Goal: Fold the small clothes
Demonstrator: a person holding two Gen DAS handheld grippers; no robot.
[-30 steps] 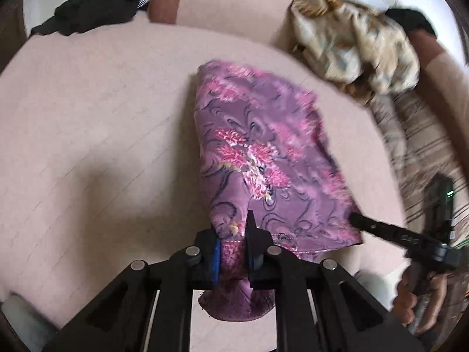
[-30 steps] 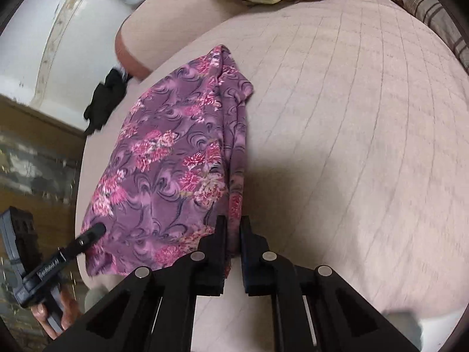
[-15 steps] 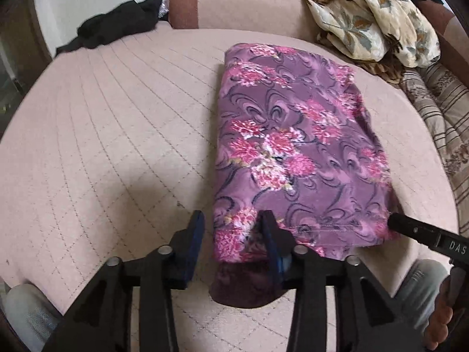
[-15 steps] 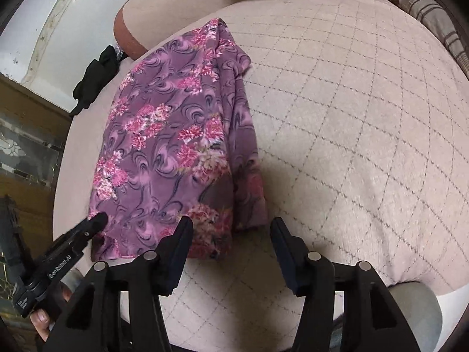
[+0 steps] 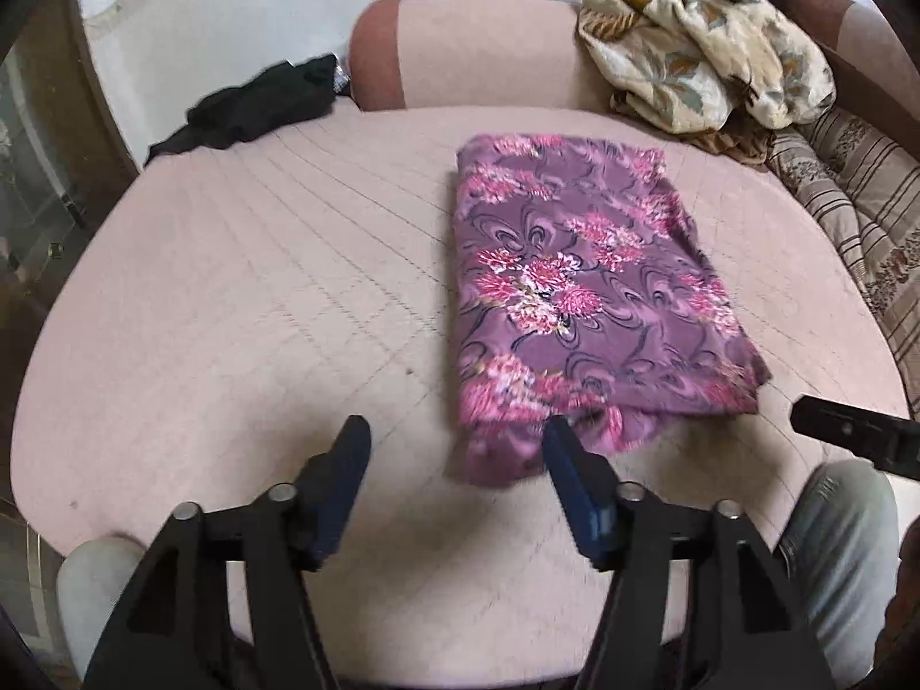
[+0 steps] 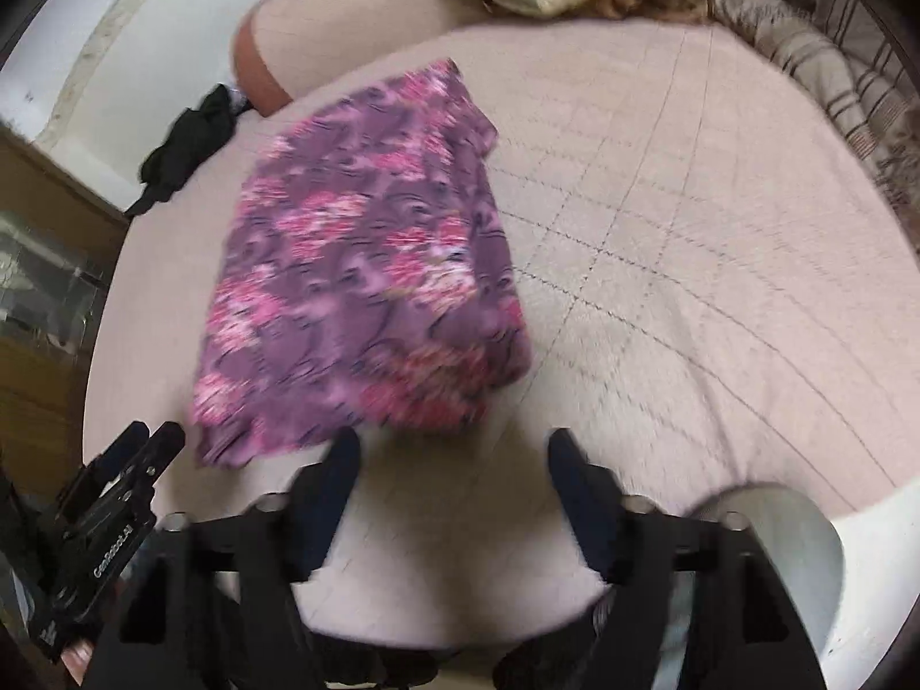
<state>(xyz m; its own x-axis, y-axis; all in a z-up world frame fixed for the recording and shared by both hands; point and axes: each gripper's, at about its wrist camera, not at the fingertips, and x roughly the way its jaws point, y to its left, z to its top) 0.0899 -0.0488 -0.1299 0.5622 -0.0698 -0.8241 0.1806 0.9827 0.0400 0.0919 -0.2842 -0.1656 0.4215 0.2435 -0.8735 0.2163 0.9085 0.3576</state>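
In the left wrist view, the left tool (image 5: 454,448) stands wide, its jaws having just been opening, with nothing pressed between them; its right finger overlaps the near corner of the purple floral garment (image 5: 581,293), the rest of the gap showing bare cushion. The garment lies folded flat on the pink quilted sofa seat (image 5: 259,299). A black cloth (image 5: 253,109) sits at the seat's far left, a beige floral blanket (image 5: 701,52) is heaped at the far right, and the right tool's tip (image 5: 851,437) shows at the right edge.

In the blurred right wrist view, the right tool (image 6: 454,454) is likewise wide, just opened, empty, its left finger just beside the garment's (image 6: 368,282) near edge. The left tool (image 6: 132,460) shows at lower left
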